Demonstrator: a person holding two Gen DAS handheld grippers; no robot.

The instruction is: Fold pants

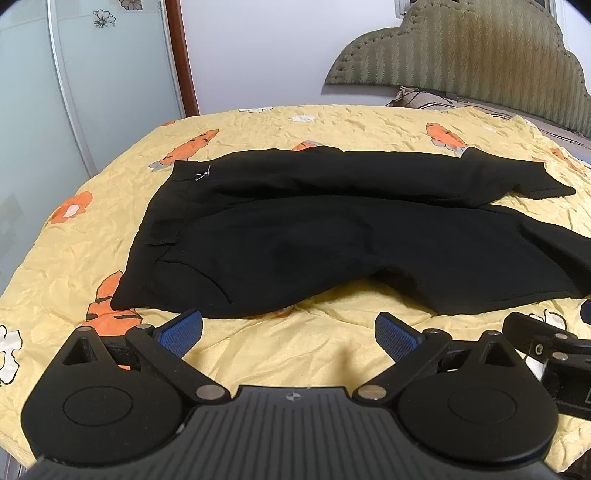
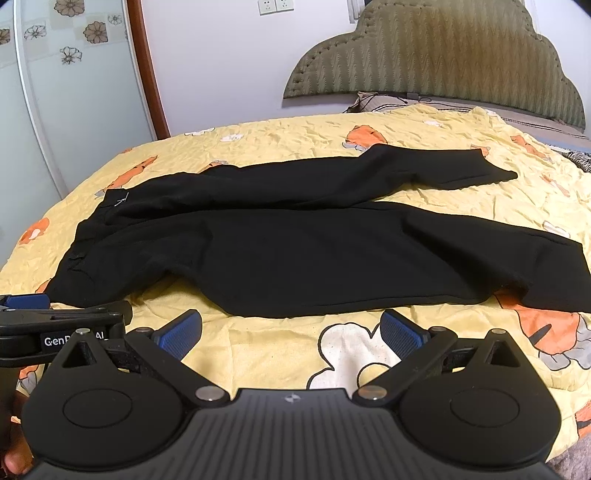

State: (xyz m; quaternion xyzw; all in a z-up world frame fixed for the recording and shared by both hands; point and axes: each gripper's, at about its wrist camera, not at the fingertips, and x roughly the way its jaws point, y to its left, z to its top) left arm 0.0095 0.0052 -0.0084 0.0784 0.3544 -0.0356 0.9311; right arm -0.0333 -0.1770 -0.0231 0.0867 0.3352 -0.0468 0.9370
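Black pants point(image 1: 314, 236) lie spread flat on the yellow bedspread point(image 1: 280, 354), waistband at the left, both legs running to the right. They also show in the right wrist view point(image 2: 314, 251). My left gripper point(image 1: 288, 334) is open and empty, just short of the pants' near edge by the waist and crotch. My right gripper point(image 2: 291, 332) is open and empty, just short of the near leg's lower edge. The right gripper's body shows at the right edge of the left wrist view point(image 1: 546, 347); the left gripper shows at the left of the right wrist view point(image 2: 62, 325).
The bedspread point(image 2: 258, 147) has orange carrot and white flower prints. A padded headboard point(image 2: 436, 59) and pillow stand at the far right. A glass sliding door point(image 1: 92, 81) with a wooden frame stands at the far left. A wall socket point(image 2: 275, 5) is on the back wall.
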